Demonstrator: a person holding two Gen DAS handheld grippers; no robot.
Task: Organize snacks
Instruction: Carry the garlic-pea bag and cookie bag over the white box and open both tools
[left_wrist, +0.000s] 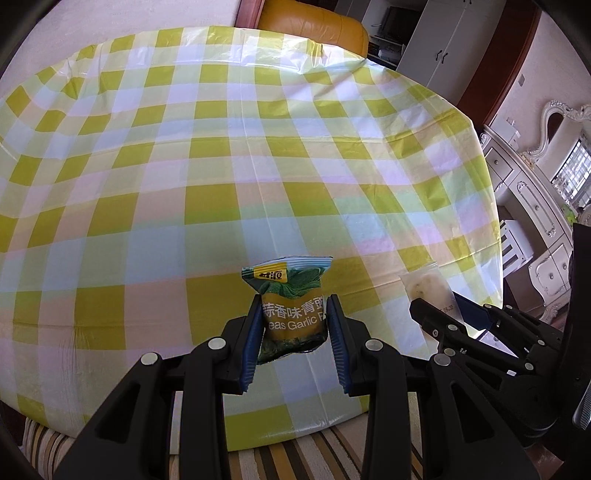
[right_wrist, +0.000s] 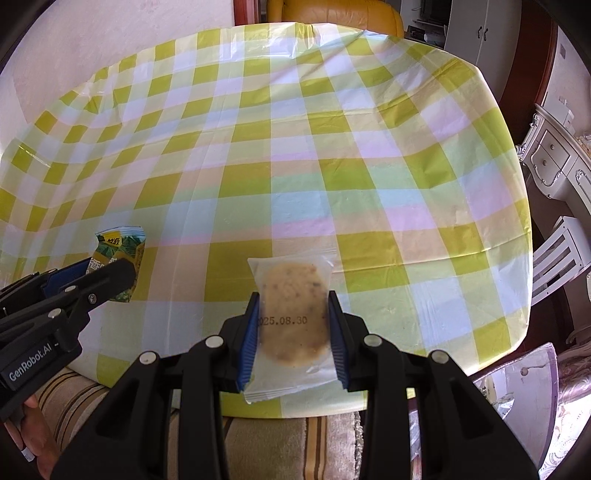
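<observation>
Green foil pea packet (left_wrist: 291, 306) is clamped upright in the left claw (left_wrist: 293, 325). Clear-wrapped biscuit (right_wrist: 293, 314) is clamped in the right claw (right_wrist: 291, 325), at about 3 o'clock of the packet. Both hang above the near edge of the checked counter (right_wrist: 332, 166). Step in hand, as judged: carrying both snacks. Next move calls for a chosen resting spot on the counter; no container is visible.

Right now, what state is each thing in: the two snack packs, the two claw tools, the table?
Green pea packet: sealed, crumpled, upright, clamped in the left gripper, held above the table.
Clear biscuit pack: sealed, biscuit whole, clamped in the right gripper, held above the table.
Left gripper: shut on the packet.
Right gripper: shut on the pack.
Table: covered by a checked plastic cloth, wrinkled.
</observation>
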